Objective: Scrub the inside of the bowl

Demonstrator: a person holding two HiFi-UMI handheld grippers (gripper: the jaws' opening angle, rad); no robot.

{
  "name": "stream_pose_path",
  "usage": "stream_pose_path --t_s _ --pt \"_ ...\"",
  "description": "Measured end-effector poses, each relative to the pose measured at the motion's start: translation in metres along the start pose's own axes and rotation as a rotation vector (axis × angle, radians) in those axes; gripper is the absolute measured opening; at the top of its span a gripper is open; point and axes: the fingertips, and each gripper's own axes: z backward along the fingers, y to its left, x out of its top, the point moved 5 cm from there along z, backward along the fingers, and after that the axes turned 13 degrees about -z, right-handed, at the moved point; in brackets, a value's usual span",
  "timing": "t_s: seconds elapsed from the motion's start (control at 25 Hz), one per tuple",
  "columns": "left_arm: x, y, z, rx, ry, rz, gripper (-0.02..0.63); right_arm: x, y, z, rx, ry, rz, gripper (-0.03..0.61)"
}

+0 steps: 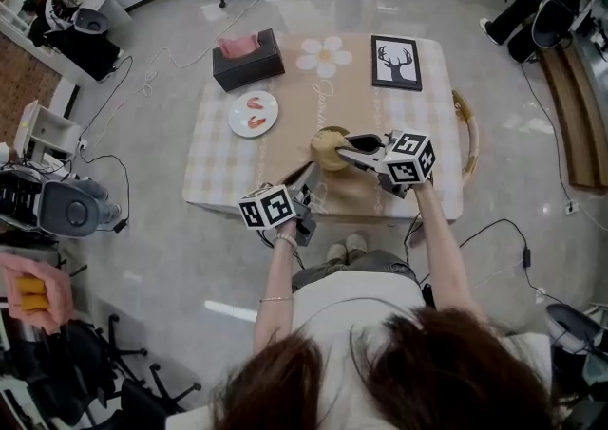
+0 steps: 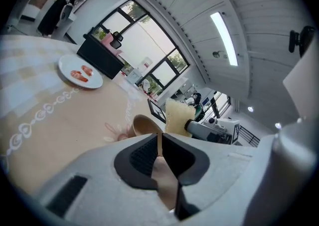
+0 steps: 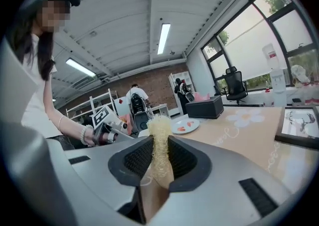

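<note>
A tan bowl (image 1: 326,157) stands on the beige tablecloth near the table's front edge. My left gripper (image 1: 306,170) reaches it from the front left and is shut on its rim; in the left gripper view the thin tan rim (image 2: 159,140) is pinched between the pads. My right gripper (image 1: 346,145) comes from the right and is shut on a yellow fibrous scrubber (image 3: 159,140), held at the bowl's mouth. The left gripper view shows the scrubber (image 2: 178,117) above the bowl (image 2: 143,125). How far it reaches inside is hidden.
A white plate (image 1: 253,114) with red food bits lies left of the bowl. A dark tissue box (image 1: 248,59) sits at the table's back left, a framed deer picture (image 1: 396,63) at the back right. The table's front edge (image 1: 323,213) is close to the person.
</note>
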Motion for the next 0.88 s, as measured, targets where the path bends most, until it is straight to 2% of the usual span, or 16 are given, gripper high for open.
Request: stream_pose_path --t_s 0.12,0.44,0.88 --pt "0.003 -0.004 0.002 0.007 -0.003 -0.077 0.034 0.001 0.004 0.004 0.009 -0.058 -0.027 0.083" --pt "0.019 -0.008 0.008 0.029 -0.090 -0.241 0.020 0.008 0.017 0.013 0.044 -0.231 -0.084 0.083" --pt "0.030 -0.017 0.009 0.037 -0.160 -0.395 0.012 0.011 0.022 0.017 0.057 -0.295 -0.089 0.083"
